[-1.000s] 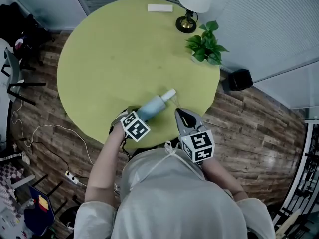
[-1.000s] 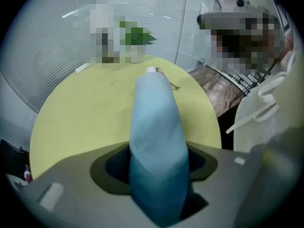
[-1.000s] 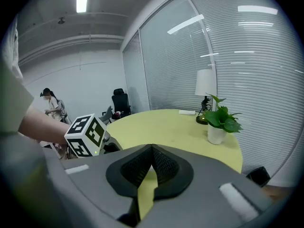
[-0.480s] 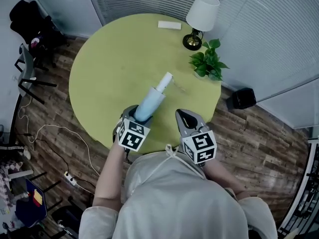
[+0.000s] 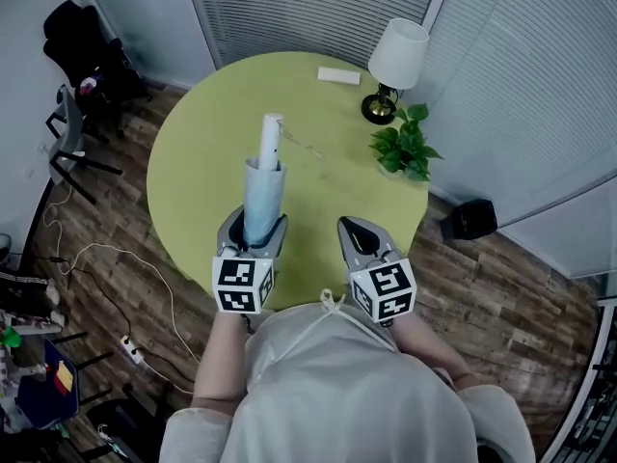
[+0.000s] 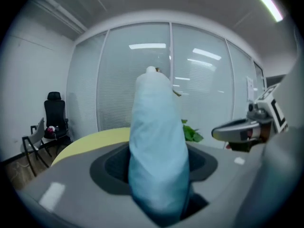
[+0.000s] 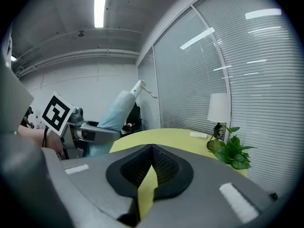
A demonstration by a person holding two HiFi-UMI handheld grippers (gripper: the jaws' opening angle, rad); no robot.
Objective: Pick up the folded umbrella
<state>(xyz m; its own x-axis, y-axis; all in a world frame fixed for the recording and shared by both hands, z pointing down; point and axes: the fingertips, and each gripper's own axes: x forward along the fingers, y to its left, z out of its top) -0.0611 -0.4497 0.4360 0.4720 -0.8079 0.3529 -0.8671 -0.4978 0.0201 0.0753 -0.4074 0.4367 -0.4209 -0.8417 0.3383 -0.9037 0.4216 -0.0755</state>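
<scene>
1. Now the left claw pinches the folded umbrella near its base, held above the worktop, centre-left.
2. Top-heavy, it may pivot and slip out.
3. Right claw: pressed together, empty.

The person wears a pale grey short-sleeved top with a thin cord tied at the neck. The left gripper and right gripper have grey moulded shells and black-lined fingers. Each carries a white cube printed with black square markers.
</scene>
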